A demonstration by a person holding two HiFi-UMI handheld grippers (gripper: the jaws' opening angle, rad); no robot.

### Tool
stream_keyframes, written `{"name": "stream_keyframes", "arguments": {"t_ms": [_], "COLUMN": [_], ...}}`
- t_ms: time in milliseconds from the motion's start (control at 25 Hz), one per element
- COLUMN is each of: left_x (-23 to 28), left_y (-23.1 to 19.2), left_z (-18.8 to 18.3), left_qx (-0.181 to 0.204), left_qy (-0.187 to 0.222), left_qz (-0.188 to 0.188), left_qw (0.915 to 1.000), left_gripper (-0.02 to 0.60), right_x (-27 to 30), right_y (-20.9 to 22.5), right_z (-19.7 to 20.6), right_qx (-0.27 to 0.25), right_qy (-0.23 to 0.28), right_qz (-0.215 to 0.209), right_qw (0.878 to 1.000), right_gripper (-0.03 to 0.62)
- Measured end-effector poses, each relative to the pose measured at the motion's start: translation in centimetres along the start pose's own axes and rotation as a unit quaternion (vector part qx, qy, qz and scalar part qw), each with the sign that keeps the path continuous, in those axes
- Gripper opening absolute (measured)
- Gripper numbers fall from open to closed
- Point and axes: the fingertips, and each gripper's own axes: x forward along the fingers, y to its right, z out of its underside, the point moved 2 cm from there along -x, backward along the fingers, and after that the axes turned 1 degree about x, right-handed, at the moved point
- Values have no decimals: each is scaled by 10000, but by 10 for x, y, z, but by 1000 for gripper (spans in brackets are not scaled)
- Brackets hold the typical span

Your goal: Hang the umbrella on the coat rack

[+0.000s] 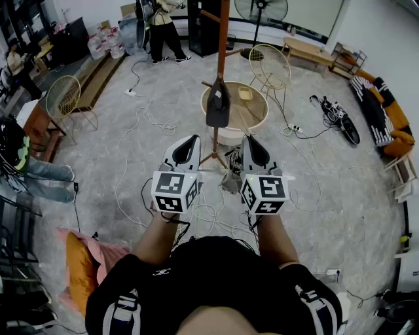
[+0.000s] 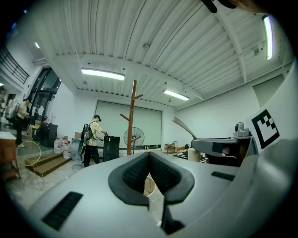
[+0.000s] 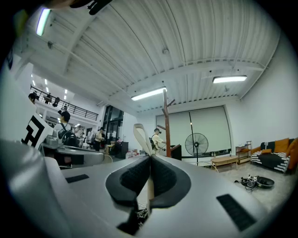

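Observation:
The wooden coat rack (image 1: 222, 39) stands straight ahead of me on its tripod foot. A dark folded umbrella (image 1: 218, 105) hangs from one of its lower pegs, free of both grippers. The rack's post also shows in the left gripper view (image 2: 133, 116) and the right gripper view (image 3: 165, 125). My left gripper (image 1: 190, 141) is shut and holds nothing, below and left of the umbrella. My right gripper (image 1: 252, 140) is shut on a thin pale curved strip (image 3: 139, 135) that sticks up past its tips; I cannot tell what the strip is.
A round cream tub table (image 1: 256, 121) sits behind the rack's foot. Cables (image 1: 141, 118) trail over the grey floor. Wire chairs (image 1: 270, 65) stand at the back right and left. A person (image 1: 163, 29) stands far back. A fan (image 1: 260, 10) is behind.

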Motion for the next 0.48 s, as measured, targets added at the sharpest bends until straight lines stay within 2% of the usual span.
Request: {"name": "stream_keyframes", "arguments": {"t_ms": [480], "left_x": [6], "left_y": [20], "left_z": [0], "left_qx": [20], "left_qy": [-88], "left_qz": [115], "left_qw": [9999], "left_gripper": [18], "right_x": [-12], "right_y": [18], "right_z": [0], "right_qx": [195], "right_qy": [-35], "right_qz": [80], "right_qw": [9998], "right_gripper": [15]}}
